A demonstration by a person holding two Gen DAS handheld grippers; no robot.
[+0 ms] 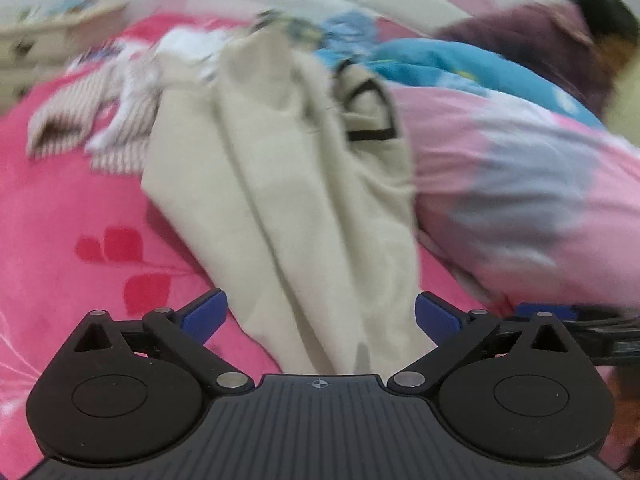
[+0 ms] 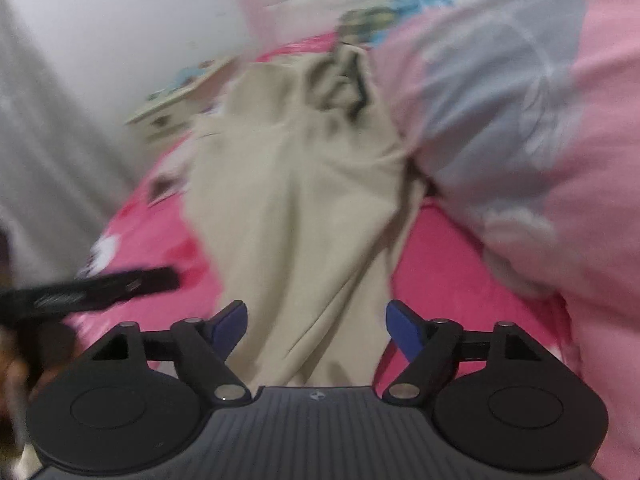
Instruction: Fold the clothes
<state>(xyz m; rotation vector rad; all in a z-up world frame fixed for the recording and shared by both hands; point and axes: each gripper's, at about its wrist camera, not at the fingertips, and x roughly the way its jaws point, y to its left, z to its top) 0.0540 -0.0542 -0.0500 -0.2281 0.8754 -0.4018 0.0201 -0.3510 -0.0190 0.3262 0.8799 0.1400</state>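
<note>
Trousers: lay on the bed sheet, lengthwise ahead.
Quilt: lay right of them, touching.
Striped garment: lay left, behind.

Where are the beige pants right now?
The beige pants lie stretched out on the pink bedsheet, middle of both views, running away from the open grippers, with the pink quilt bunched on their right.

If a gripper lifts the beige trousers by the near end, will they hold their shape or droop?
The beige trousers would probably droop: they already lie in soft lengthwise creases on the pink bedsheet. They look thin and light, so likely easy to lift. Both the left gripper and right gripper stand open over them.
</note>
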